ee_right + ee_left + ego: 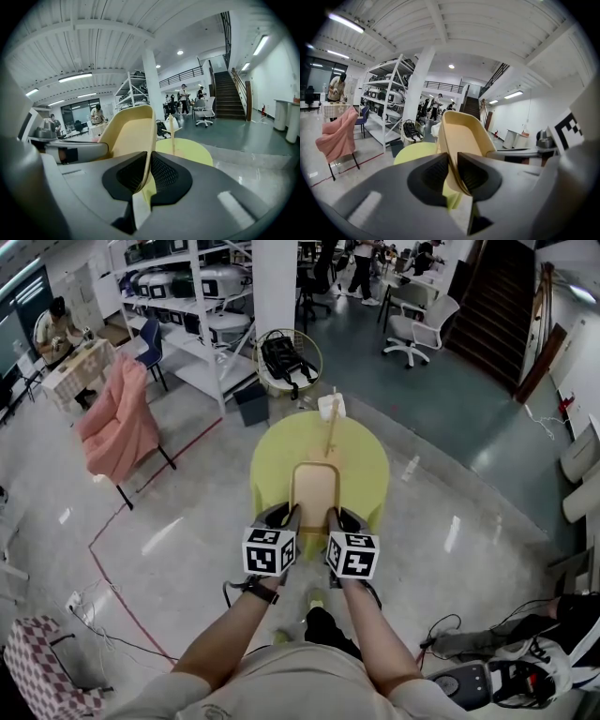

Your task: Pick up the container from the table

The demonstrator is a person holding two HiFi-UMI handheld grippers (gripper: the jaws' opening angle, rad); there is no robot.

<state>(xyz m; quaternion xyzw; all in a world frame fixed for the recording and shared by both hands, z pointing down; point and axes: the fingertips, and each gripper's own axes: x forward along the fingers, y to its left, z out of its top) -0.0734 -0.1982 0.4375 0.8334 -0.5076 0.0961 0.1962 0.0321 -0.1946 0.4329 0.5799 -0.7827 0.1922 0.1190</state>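
A tan rectangular container [315,489] hangs above the round yellow-green table [361,456], held by both grippers. My left gripper [292,517] is shut on the container's left rim [454,164]. On the opposite side my right gripper [333,517] is shut on the right rim [149,154]. In both gripper views the thin tan wall runs between the dark ribbed pads [433,174] [161,174]. The container [461,133] [129,133] looks empty inside.
A thin wooden stick [330,423] stands on the table beside a small white object [329,407]. A round wire basket with a black bag [287,359] sits behind the table. A chair draped in pink cloth [117,423] stands at left, metal shelving [187,296] behind it.
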